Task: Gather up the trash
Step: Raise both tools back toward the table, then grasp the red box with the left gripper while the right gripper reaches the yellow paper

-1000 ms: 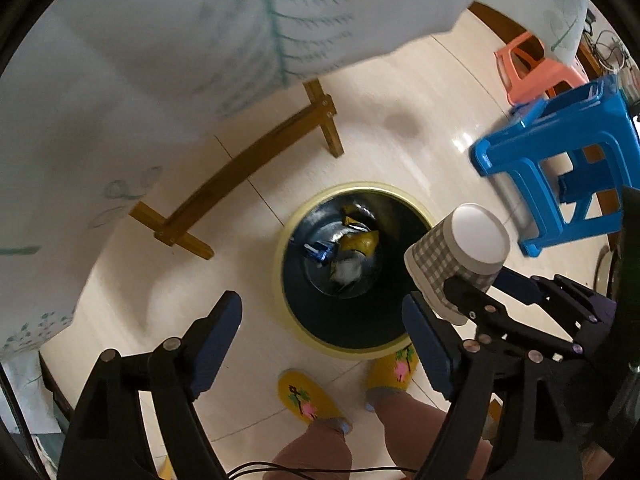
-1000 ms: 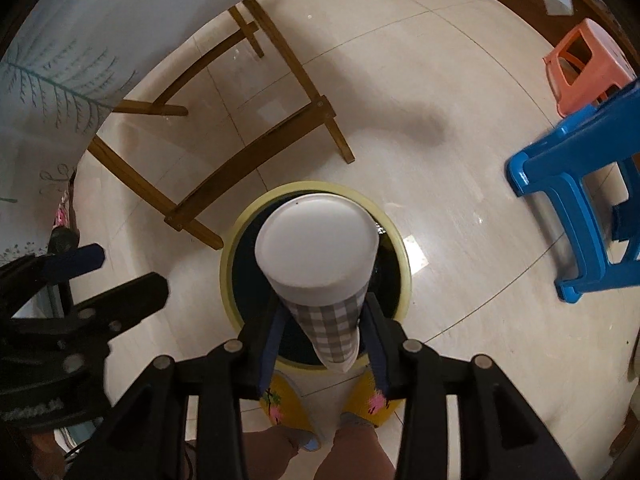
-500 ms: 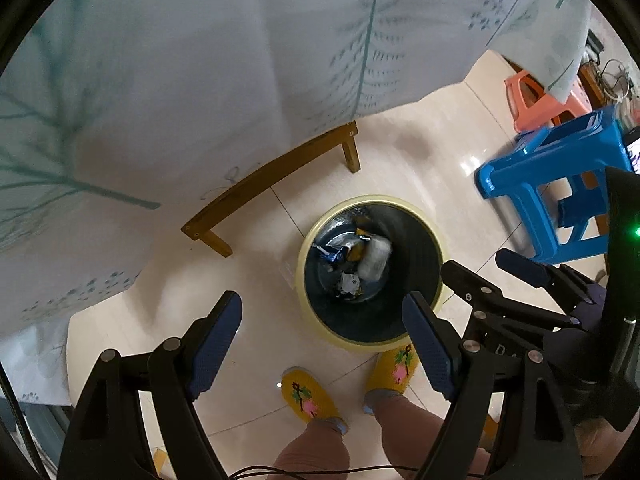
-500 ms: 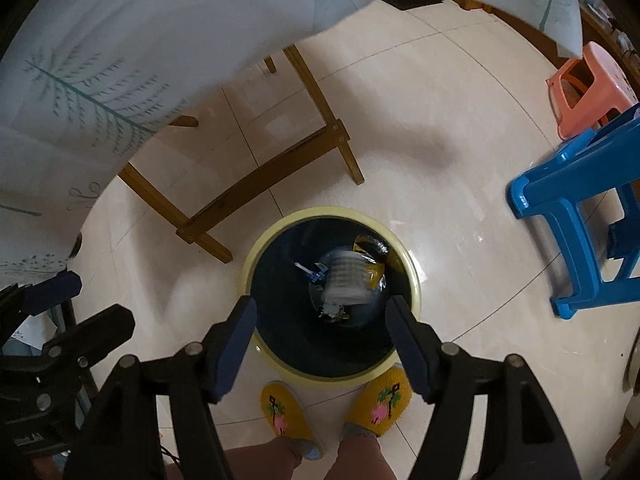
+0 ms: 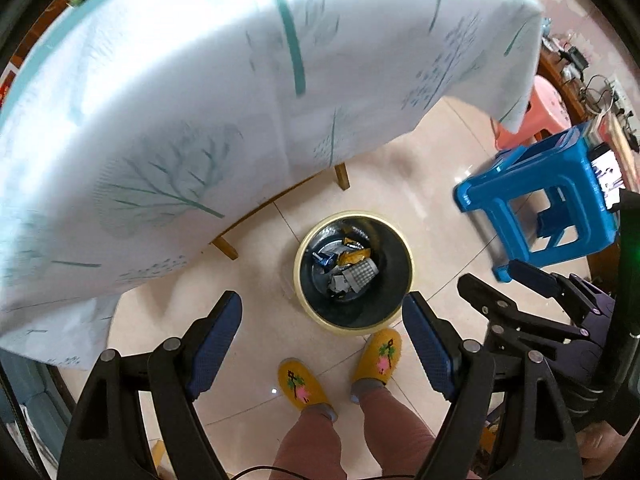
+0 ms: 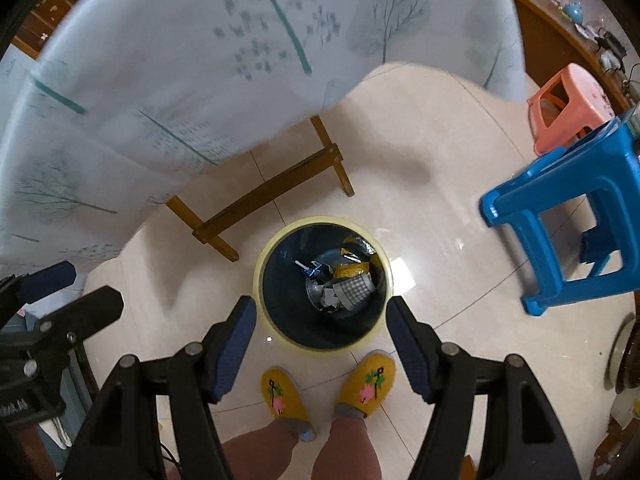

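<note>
Pink stool [image 6: 568,104] shows whole only in our right view; both grippers [image 5: 322,344] [image 6: 320,338] gape empty above the bin [image 6: 280,332], tablecloth [image 5: 200,100] overhanging.

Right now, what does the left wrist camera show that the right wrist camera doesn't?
Only the left wrist view shows the right gripper from the side, open and empty. Only the right wrist view shows the wooden table frame almost whole, and the left gripper at its edge. Both share the yellow-rimmed bin with the checked cup inside, the blue stool and the yellow slippers.
</note>
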The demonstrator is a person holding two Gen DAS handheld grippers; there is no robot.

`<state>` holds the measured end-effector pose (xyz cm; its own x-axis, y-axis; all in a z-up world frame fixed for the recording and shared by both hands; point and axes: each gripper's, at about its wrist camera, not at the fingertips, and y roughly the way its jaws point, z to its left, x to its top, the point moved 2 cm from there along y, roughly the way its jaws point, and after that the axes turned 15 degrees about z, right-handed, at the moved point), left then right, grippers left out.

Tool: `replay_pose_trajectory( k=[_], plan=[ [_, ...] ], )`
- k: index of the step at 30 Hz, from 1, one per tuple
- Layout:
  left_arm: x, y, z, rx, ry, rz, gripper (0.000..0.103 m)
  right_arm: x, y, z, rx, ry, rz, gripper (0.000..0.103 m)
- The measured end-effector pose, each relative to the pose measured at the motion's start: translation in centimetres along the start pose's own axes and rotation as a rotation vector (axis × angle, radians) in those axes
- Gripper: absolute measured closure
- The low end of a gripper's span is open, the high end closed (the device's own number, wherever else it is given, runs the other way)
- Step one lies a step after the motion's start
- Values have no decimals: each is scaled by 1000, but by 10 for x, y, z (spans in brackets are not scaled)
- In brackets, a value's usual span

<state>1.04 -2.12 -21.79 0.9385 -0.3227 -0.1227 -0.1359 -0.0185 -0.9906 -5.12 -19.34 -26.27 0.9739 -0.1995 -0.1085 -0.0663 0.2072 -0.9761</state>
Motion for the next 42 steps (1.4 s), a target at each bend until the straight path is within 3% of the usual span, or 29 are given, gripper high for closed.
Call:
replay_pose_trajectory(
  k=[4,13,22,27,35,42],
  plan=[
    [-8,-44,-1,-14,-6,-43,22,-8,-49,5,1,-36,-27,35],
    [-18,-132,-4,-12,-22,-163,22,-17,-151,21,-5,-155,-180,35],
    [-15,-193,-4,26,-67,-287,22,-7,-217,41,-6,-278,-314,35],
    [-15,-214,3,49,-107,-338,22,13,-240,53,21,-335,-350,35],
    [-6,-232,31,60,-201,-357,22,45,-262,84,41,-425,-397,35],
    [25,-246,74,33,-277,-352,22,83,-259,118,60,-464,-394,35]
  ],
)
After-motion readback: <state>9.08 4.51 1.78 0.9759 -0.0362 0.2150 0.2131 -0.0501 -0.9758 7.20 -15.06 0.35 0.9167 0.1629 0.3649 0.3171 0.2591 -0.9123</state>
